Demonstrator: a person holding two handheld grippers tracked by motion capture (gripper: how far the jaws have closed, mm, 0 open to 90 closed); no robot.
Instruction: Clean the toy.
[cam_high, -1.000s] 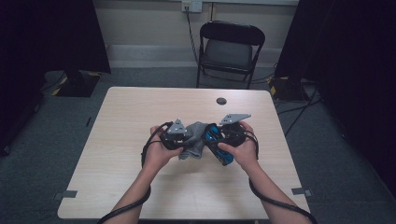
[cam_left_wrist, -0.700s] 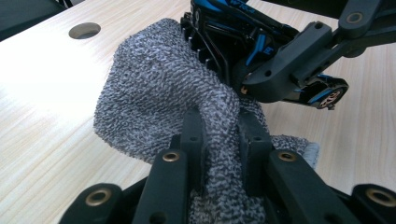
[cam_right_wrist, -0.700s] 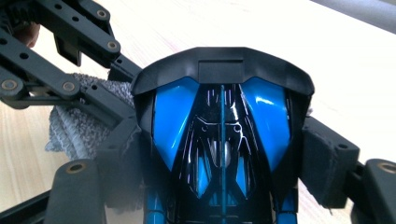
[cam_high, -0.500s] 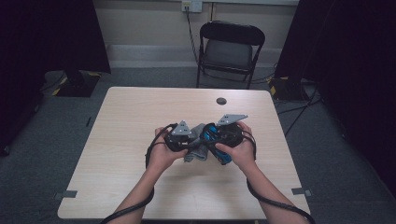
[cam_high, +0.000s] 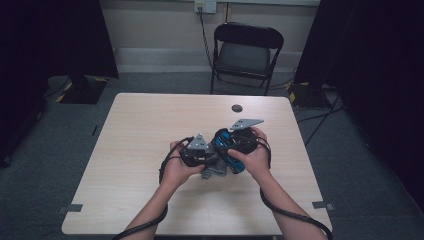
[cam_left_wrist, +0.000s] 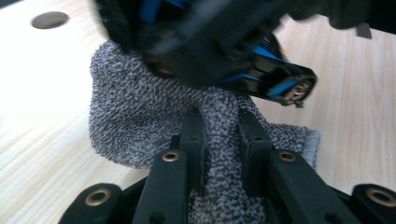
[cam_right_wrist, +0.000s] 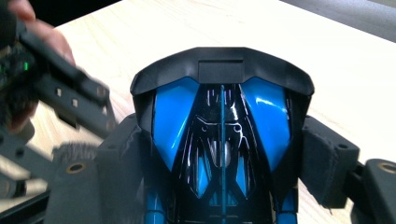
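Note:
A blue and black toy car (cam_right_wrist: 222, 121) sits between the pads of my right gripper (cam_right_wrist: 226, 154), which is shut on its sides. In the high view the toy car (cam_high: 229, 150) is held above the table's middle by my right gripper (cam_high: 234, 146). My left gripper (cam_left_wrist: 219, 122) is shut on a fold of grey knitted cloth (cam_left_wrist: 135, 116). The cloth hangs under and against the toy car (cam_left_wrist: 224, 51). In the high view the cloth (cam_high: 212, 171) shows below my left gripper (cam_high: 206, 157), which is close beside the car.
The light wooden table (cam_high: 140, 130) has a small dark round disc (cam_high: 236, 107) near its far edge. A black folding chair (cam_high: 247, 50) stands behind the table. Cables trail from both grippers past the person's forearms.
My left gripper has shifted slightly right, closer to the car, and turned so its grey plate shows. The right gripper and the car have stayed nearly still.

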